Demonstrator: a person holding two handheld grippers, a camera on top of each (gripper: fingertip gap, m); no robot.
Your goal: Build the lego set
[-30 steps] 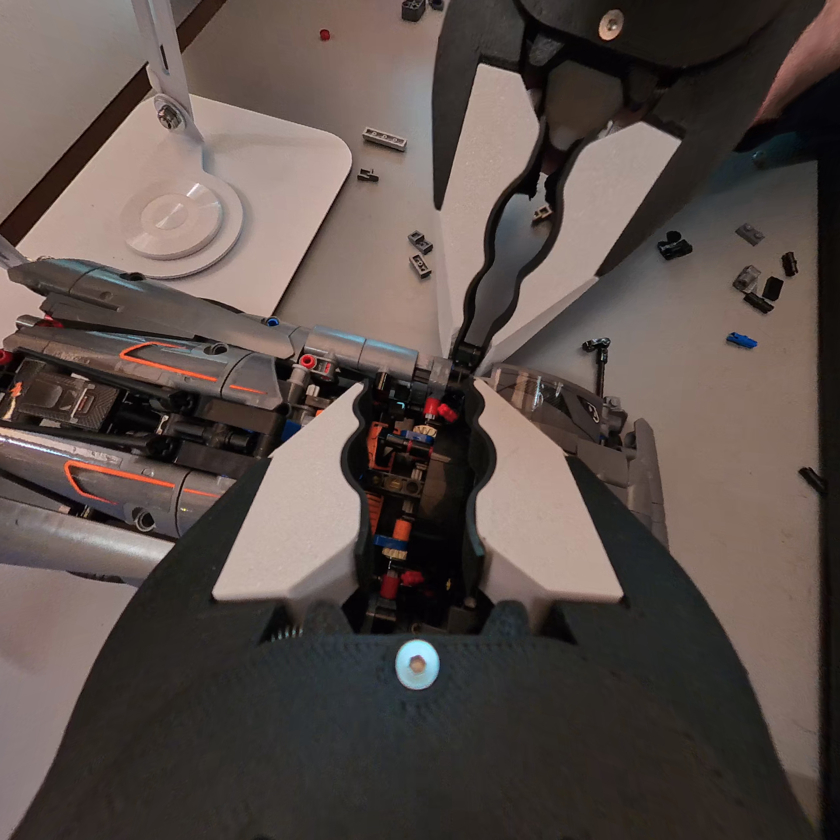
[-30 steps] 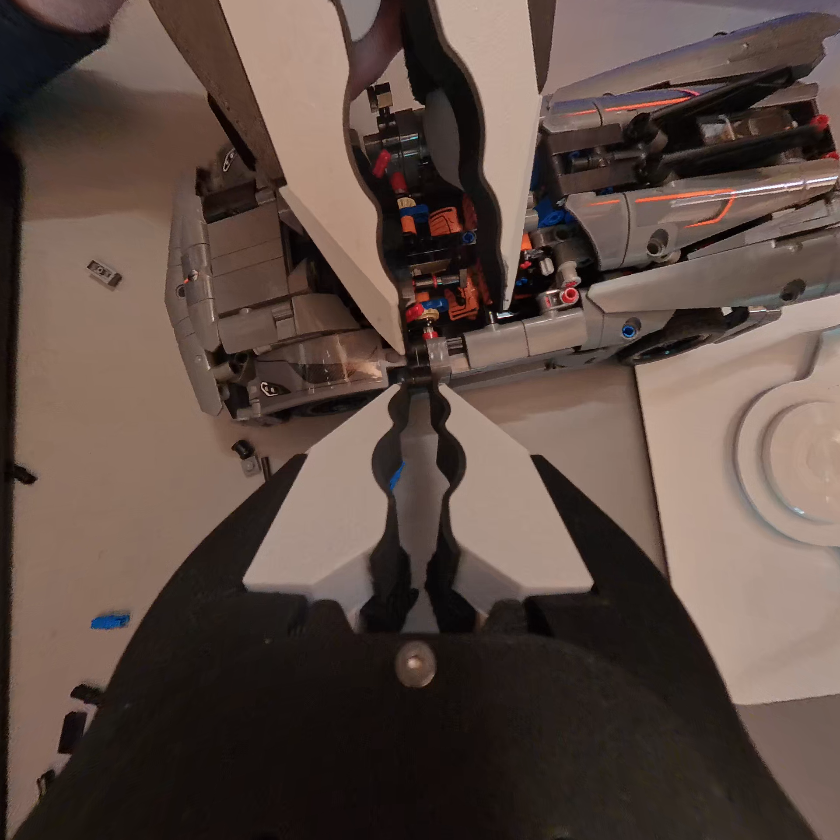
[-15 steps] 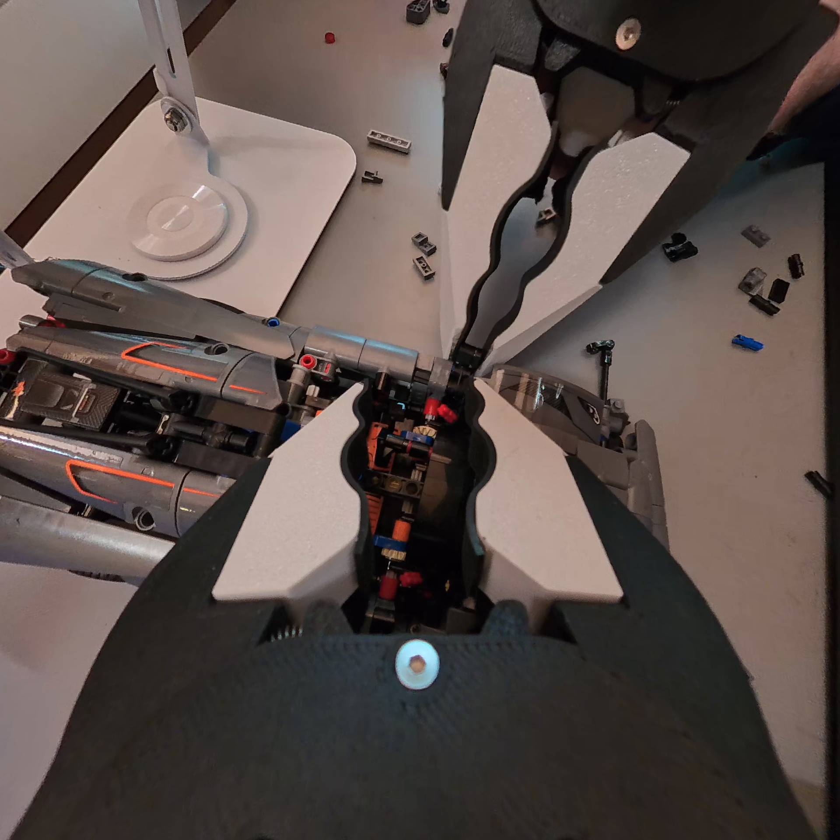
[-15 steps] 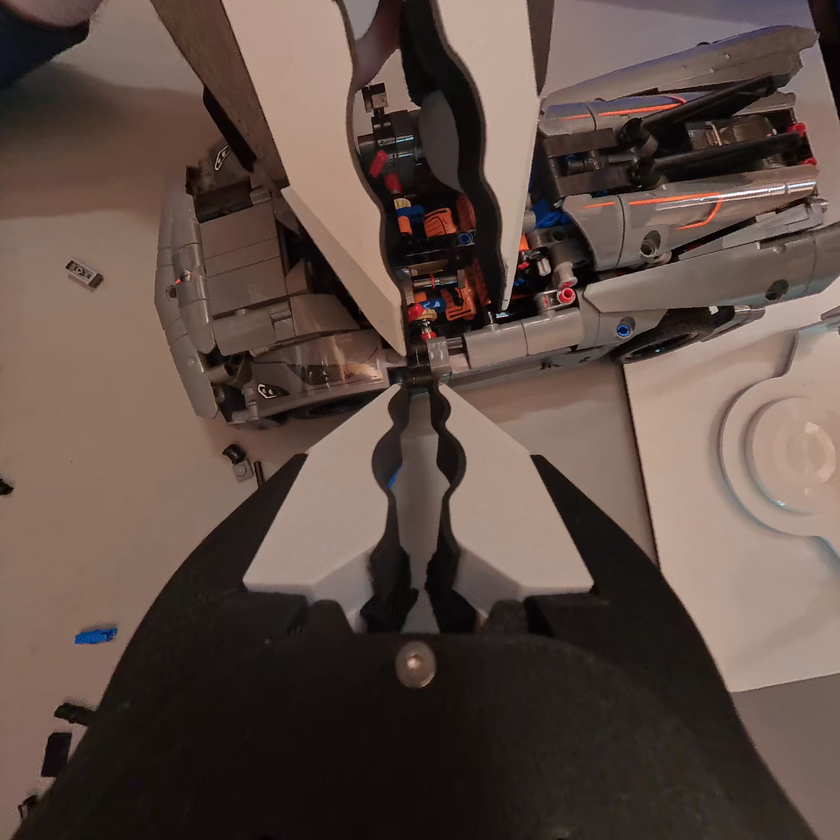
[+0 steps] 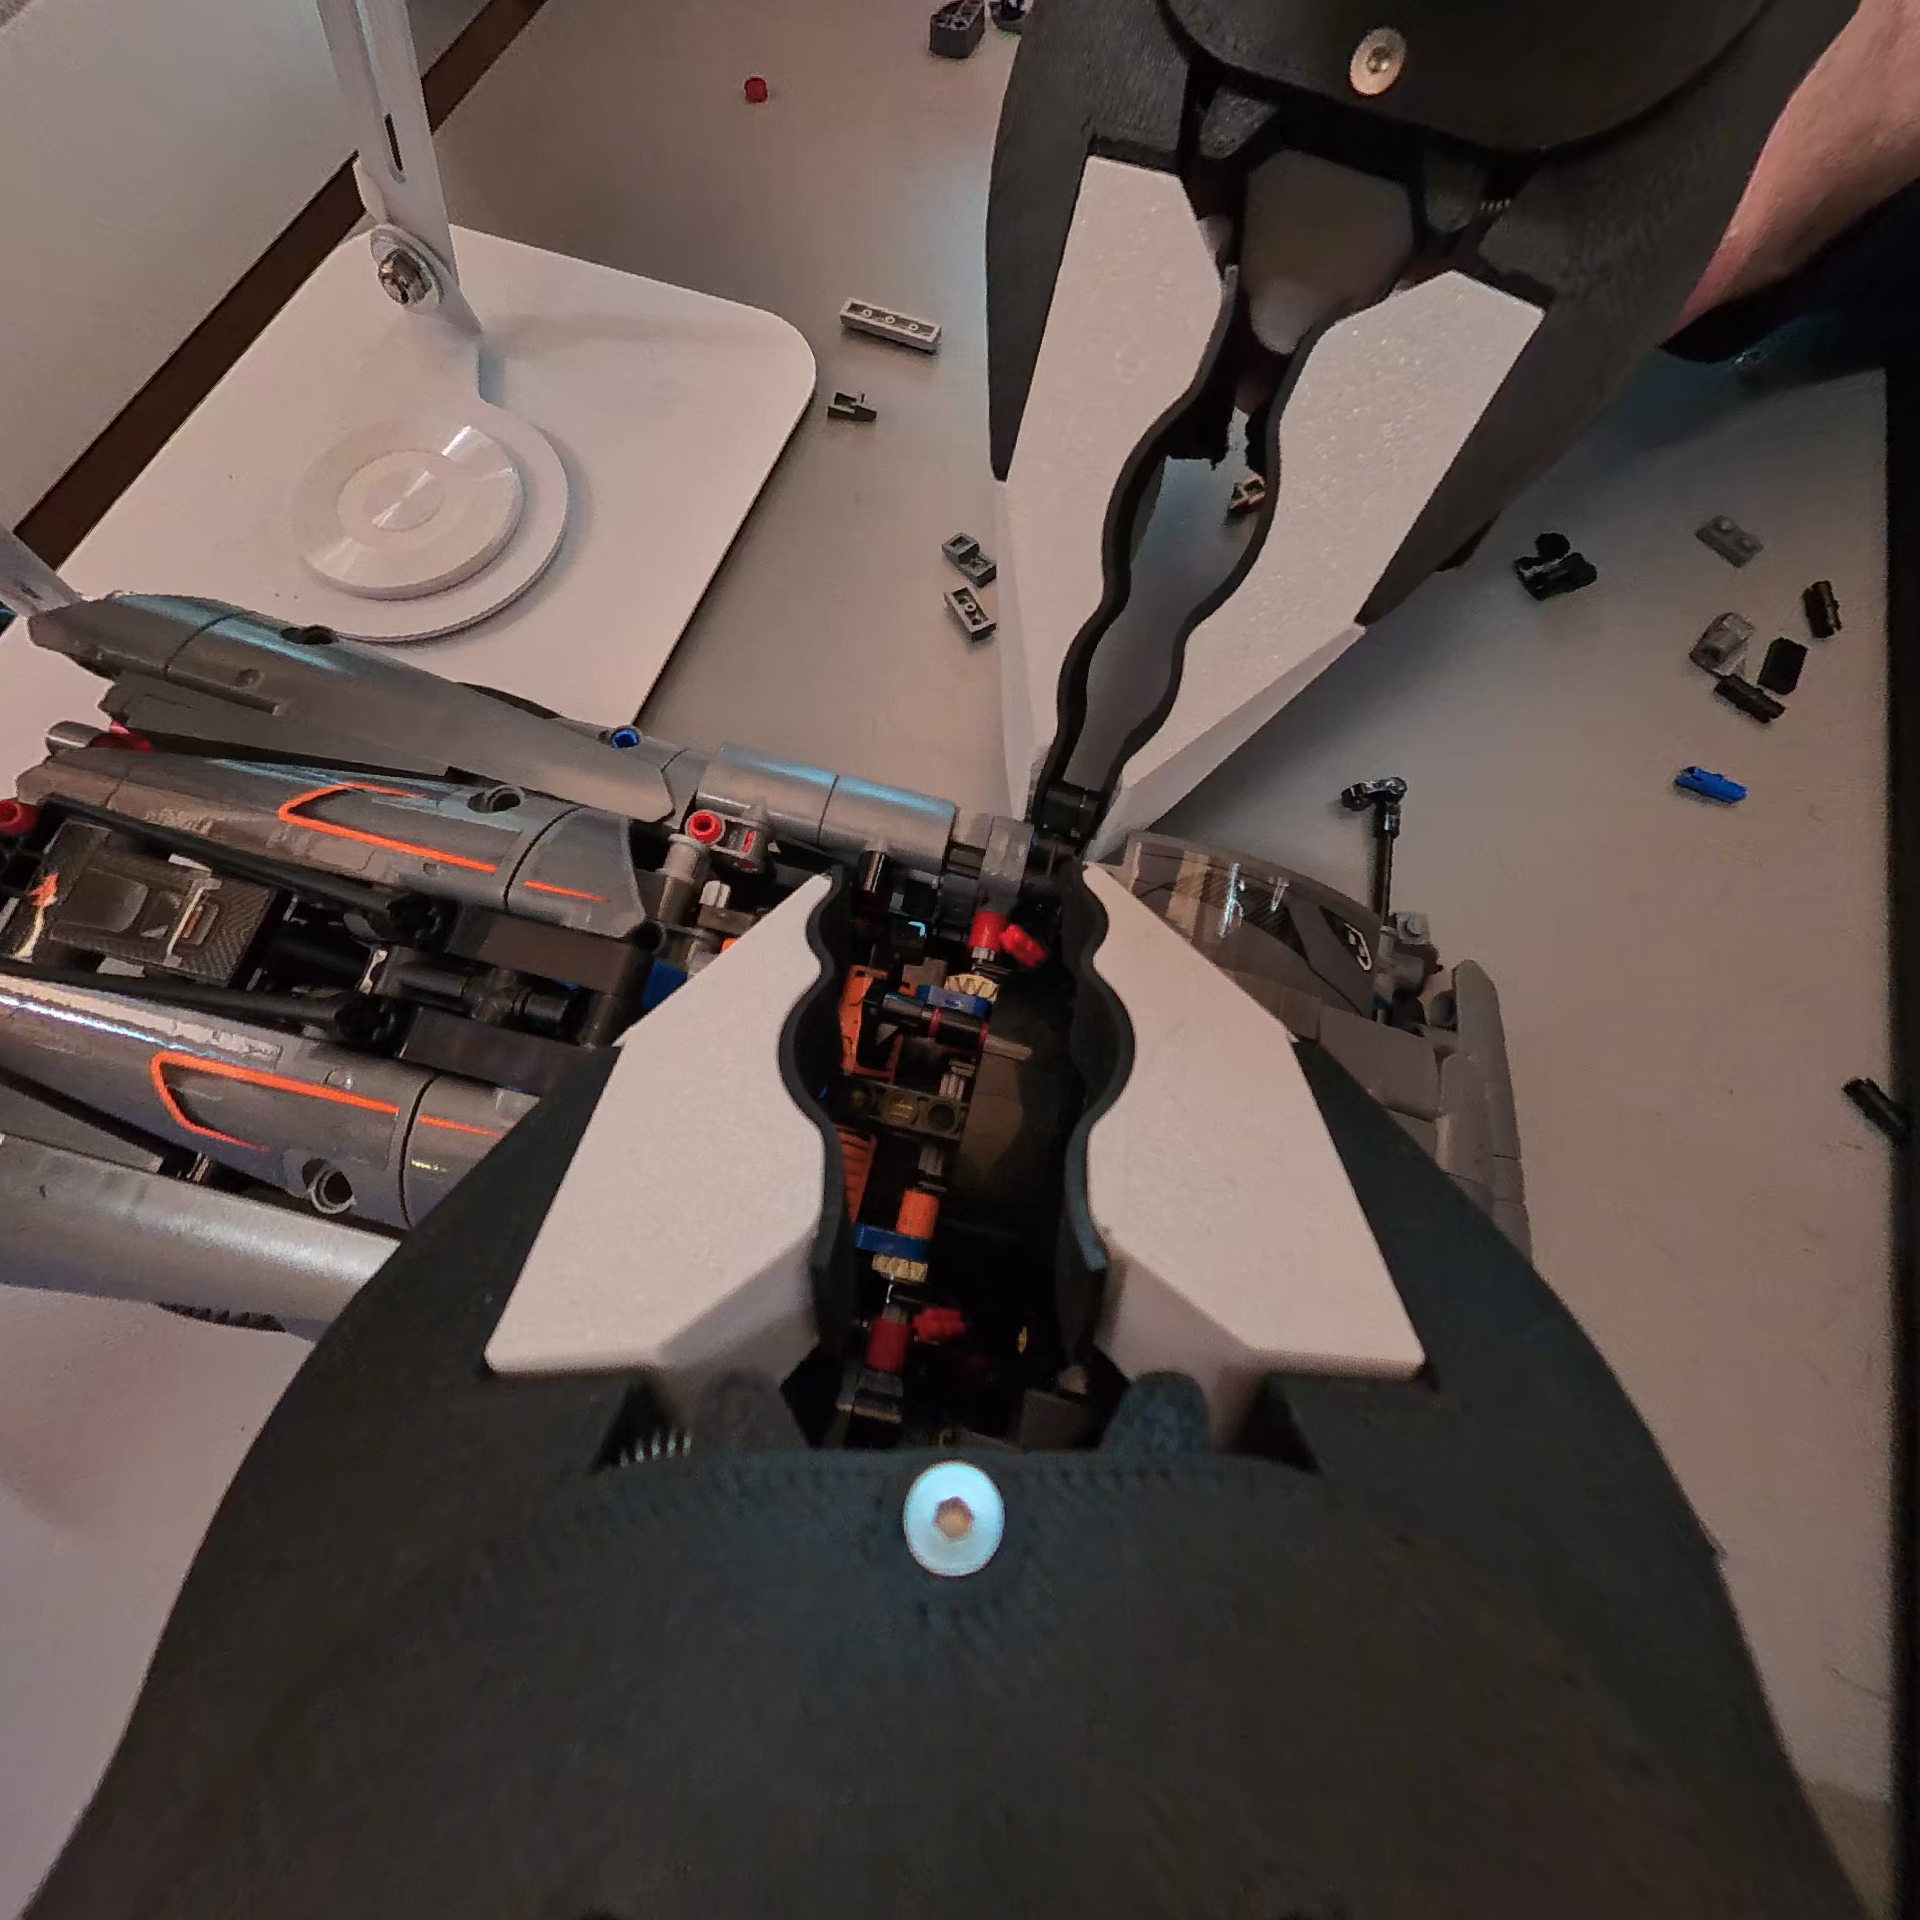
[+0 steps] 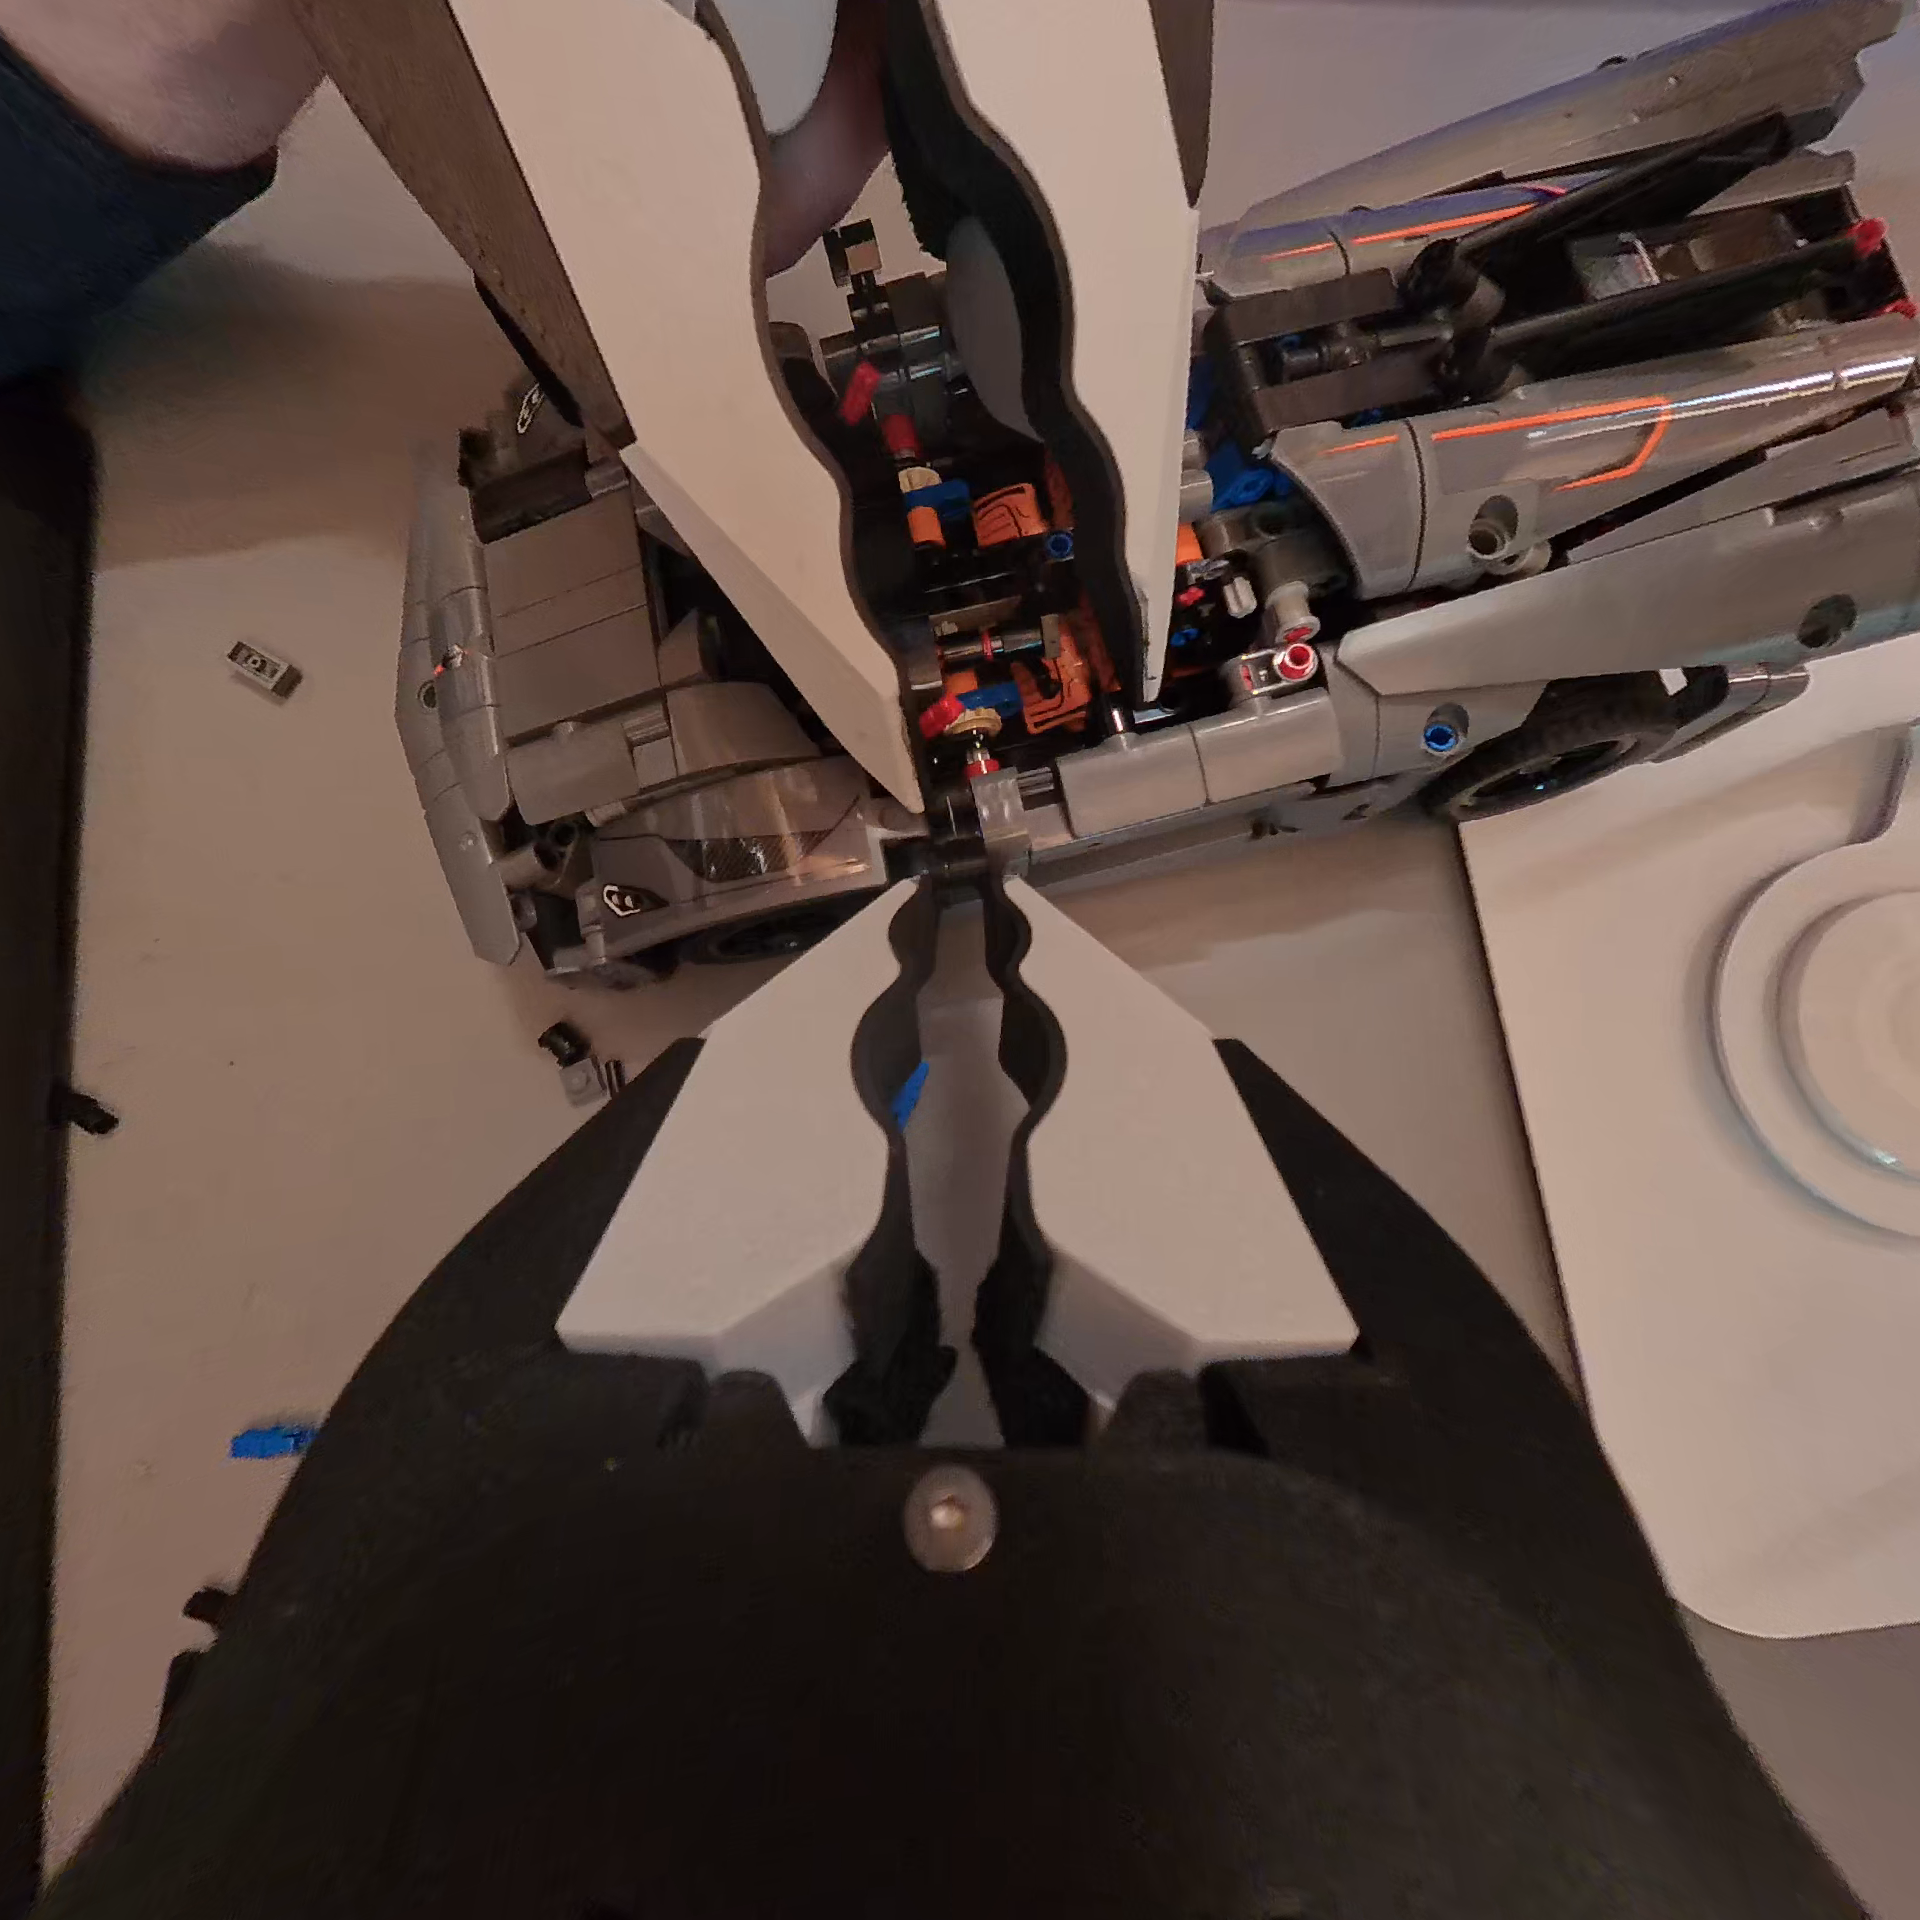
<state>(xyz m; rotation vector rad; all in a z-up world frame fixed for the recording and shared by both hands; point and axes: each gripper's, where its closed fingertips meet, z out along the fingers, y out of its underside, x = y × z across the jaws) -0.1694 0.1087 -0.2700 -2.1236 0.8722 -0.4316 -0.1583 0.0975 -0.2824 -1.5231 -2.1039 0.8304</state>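
Note:
A grey lego car with orange stripes (image 5: pixel 416 852) lies across the table, its open middle showing orange, red and blue parts. It also shows in the right wrist view (image 6: pixel 1558 436). My left gripper (image 5: pixel 956 883) is open, with its fingers spread over that open middle, and shows from above in the right wrist view (image 6: pixel 1029 748). My right gripper (image 6: pixel 961 888) is shut on a small black connector (image 6: pixel 956 862) at the car's side sill. In the left wrist view the right gripper (image 5: pixel 1070 779) comes in from the far side, pinching the same connector (image 5: pixel 1065 805).
A white lamp base (image 5: pixel 623 416) with its arm stands behind the car's rear, also in the right wrist view (image 6: pixel 1662 1351). Loose small pieces (image 5: pixel 1756 665), a blue pin (image 5: pixel 1709 784) and a grey plate (image 5: pixel 890 322) lie around. The table's dark edge (image 5: pixel 1901 935) is close.
Both grippers keep their places on the car. The right gripper's body sways slightly while its tips stay on the black connector.

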